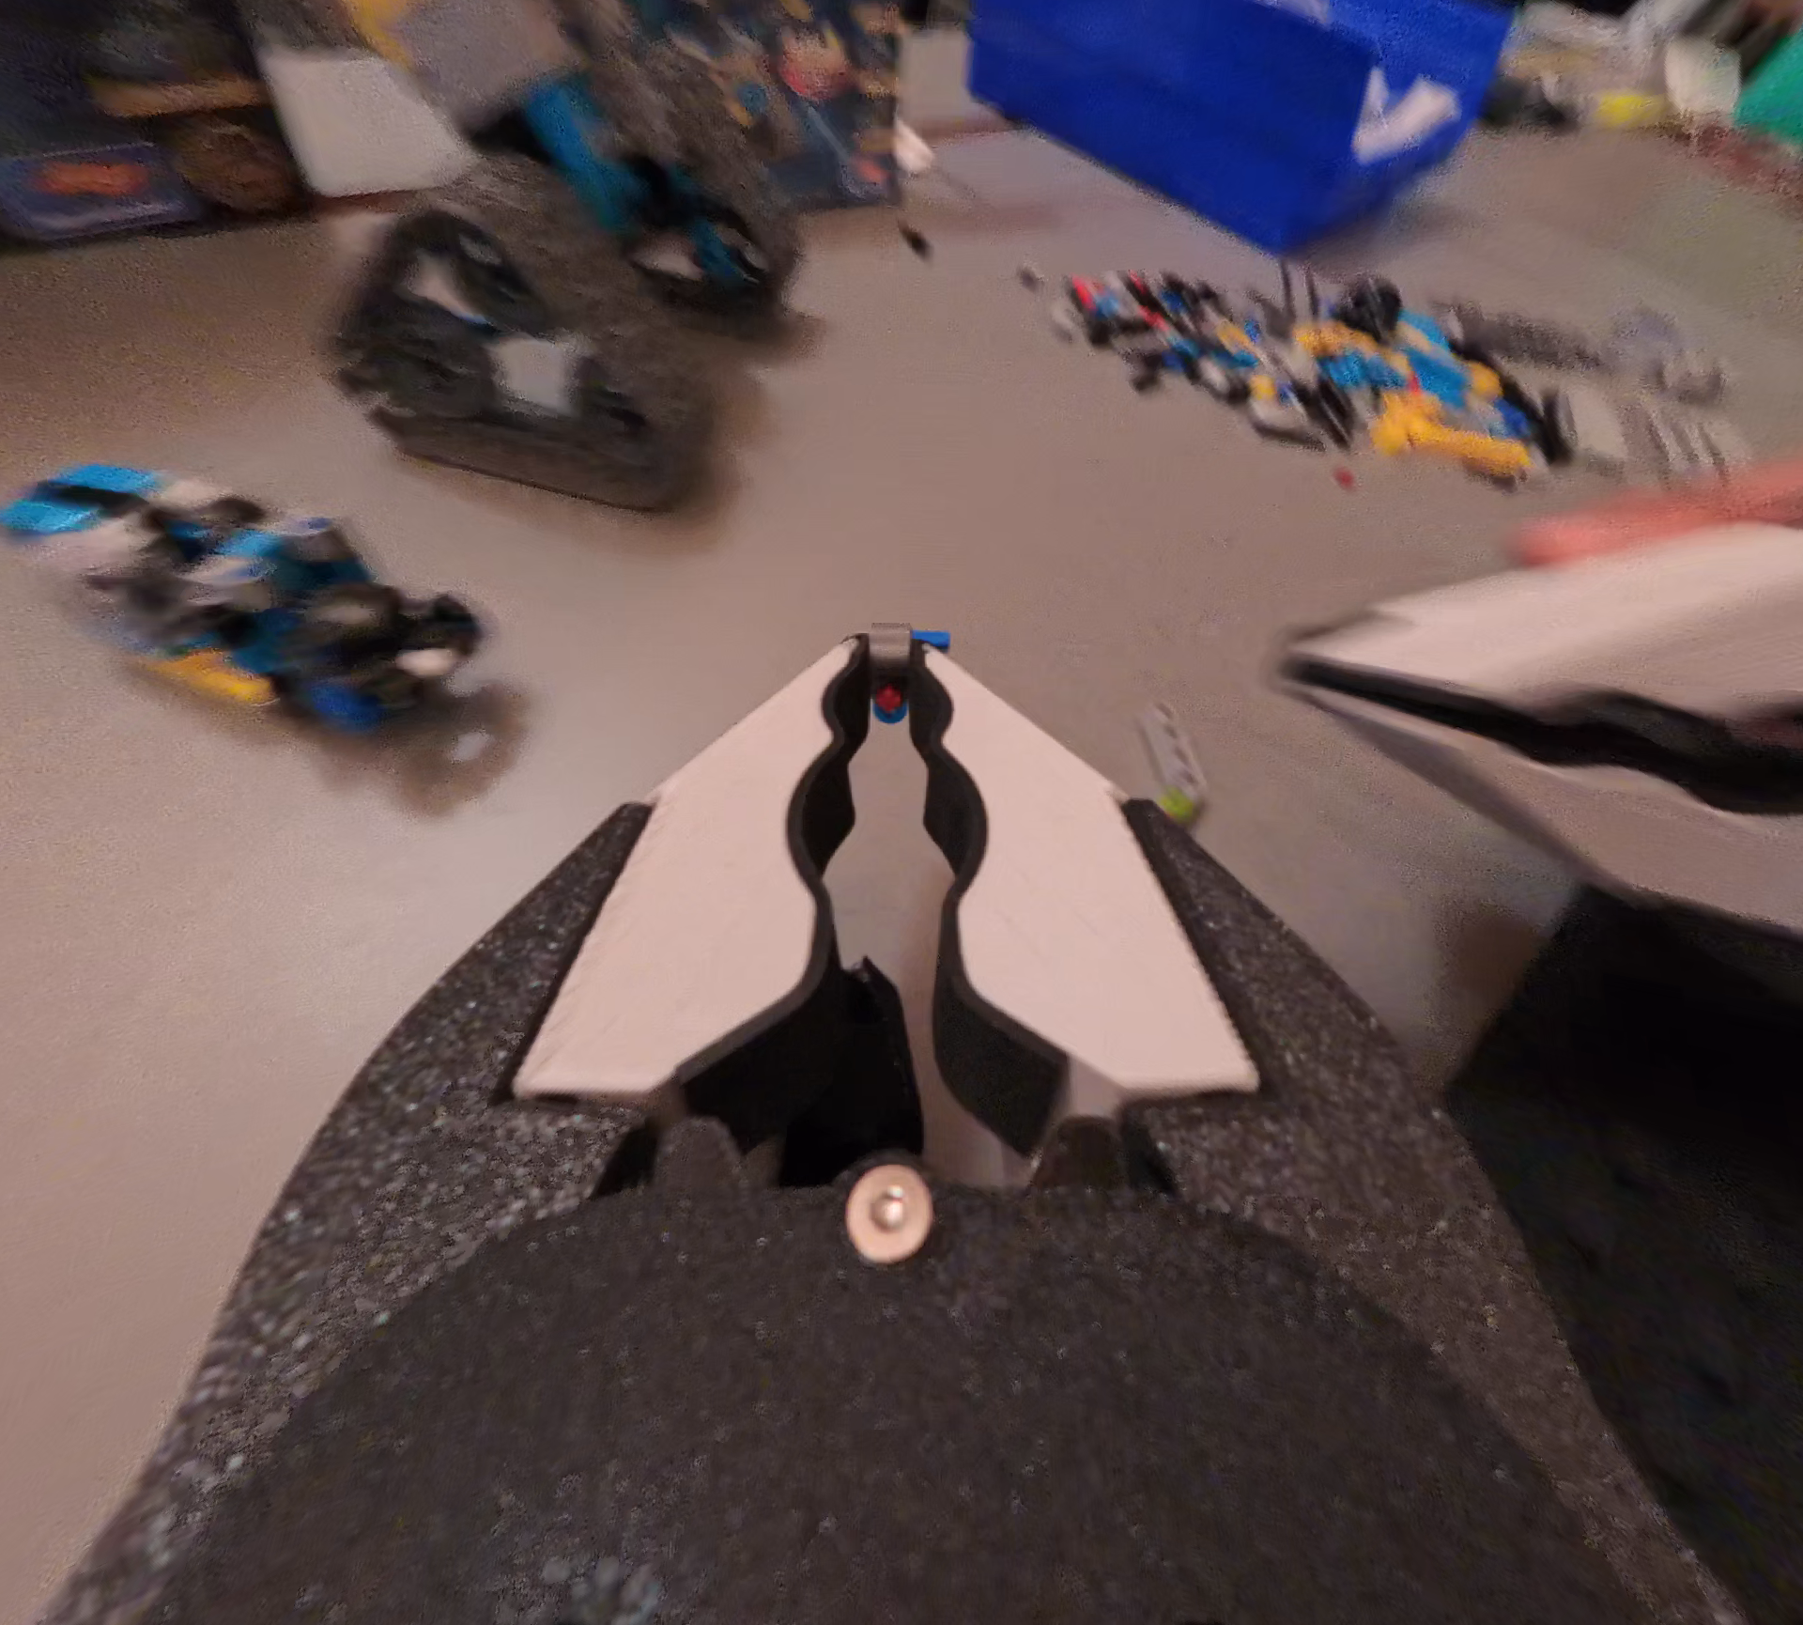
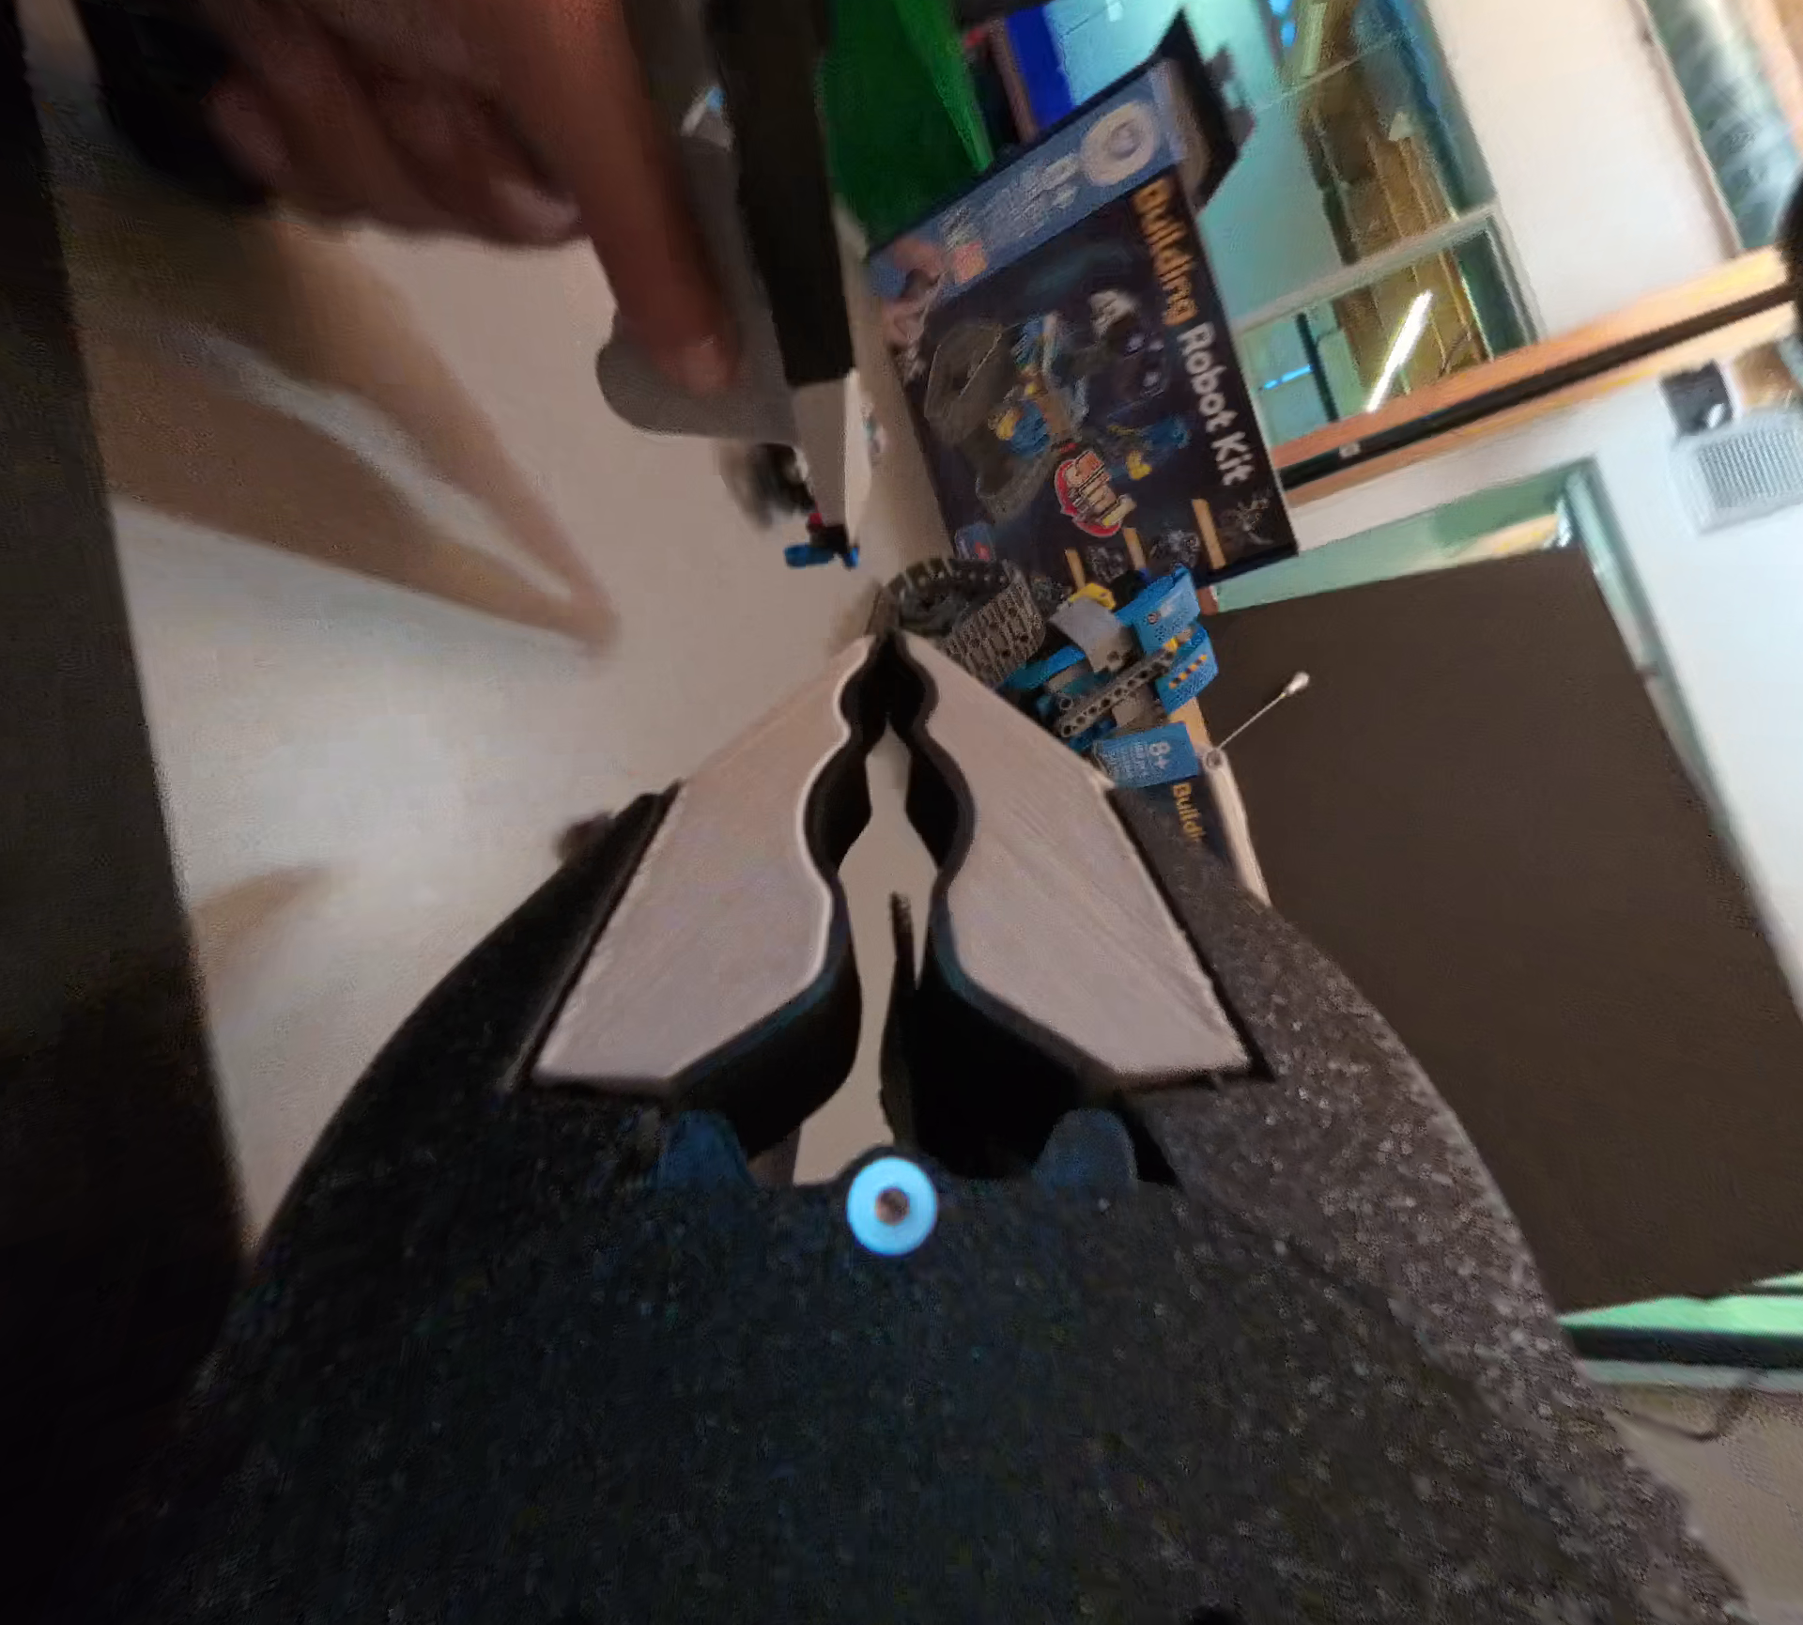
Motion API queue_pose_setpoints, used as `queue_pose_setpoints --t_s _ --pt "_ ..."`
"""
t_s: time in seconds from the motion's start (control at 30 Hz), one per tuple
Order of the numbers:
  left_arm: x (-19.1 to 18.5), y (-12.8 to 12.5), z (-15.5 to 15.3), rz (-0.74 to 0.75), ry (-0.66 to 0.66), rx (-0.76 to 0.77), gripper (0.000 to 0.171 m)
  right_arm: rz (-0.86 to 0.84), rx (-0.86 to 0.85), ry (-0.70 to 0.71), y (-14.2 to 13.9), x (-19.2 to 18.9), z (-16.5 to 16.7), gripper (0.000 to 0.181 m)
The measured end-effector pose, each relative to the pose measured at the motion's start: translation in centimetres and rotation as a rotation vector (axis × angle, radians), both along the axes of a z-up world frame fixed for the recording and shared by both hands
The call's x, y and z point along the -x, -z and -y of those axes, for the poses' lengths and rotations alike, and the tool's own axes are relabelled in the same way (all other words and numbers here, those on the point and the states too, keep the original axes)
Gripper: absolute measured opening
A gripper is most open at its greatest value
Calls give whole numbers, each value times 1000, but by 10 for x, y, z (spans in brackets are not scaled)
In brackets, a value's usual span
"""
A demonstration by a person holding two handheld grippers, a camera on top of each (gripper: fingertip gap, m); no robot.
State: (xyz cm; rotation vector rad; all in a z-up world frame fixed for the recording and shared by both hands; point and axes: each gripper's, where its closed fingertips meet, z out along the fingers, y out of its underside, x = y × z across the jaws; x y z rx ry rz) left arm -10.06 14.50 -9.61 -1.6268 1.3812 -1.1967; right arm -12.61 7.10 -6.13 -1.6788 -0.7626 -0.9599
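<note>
My left gripper [image 1: 893,651] is shut on a small grey building piece [image 1: 890,639] with a blue pin and a red pin, held above the grey table [image 1: 878,456]. My right gripper [image 2: 890,651] has its jaws closed with nothing visible between the tips. It shows blurred at the right of the left wrist view [image 1: 1307,661], close to the left gripper. In the right wrist view a hand [image 2: 390,65] holds the left gripper [image 2: 824,519], with the small piece [image 2: 820,553] at its tip. The right wrist view is rolled sideways.
A black tracked robot model [image 1: 546,349] [image 2: 1054,641] stands ahead left. A small blue-and-black model [image 1: 244,592] lies at the left. A pile of loose pieces [image 1: 1366,378], a blue bin [image 1: 1229,56] and a kit box [image 1: 781,46] [image 2: 1093,368] lie beyond. A white beam [image 1: 1176,763] lies near.
</note>
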Motion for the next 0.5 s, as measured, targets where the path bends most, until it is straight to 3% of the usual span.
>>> queue_pose_setpoints --t_s 0.07,0.13,0.17,0.33,0.37,0.43,0.5 --pt "4 -9 -10 63 10 166 5 -66 -37 -6 -3 8 3 0" --pt "4 -12 9 69 83 79 6 -65 49 43 17 -8 -1 0" --pt "2 -9 15 51 104 62 6 -142 35 48 14 -14 -1 0" --pt "4 -24 33 137 213 130 6 -712 -24 127 13 -63 5 0" --pt "5 -28 39 157 239 113 6 -839 -21 110 15 -67 5 0" --pt "6 -27 49 150 279 71 6 -1060 -1 59 17 -70 5 18" --pt "7 -29 62 159 344 80 7 -1234 14 -116 6 -51 5 20"
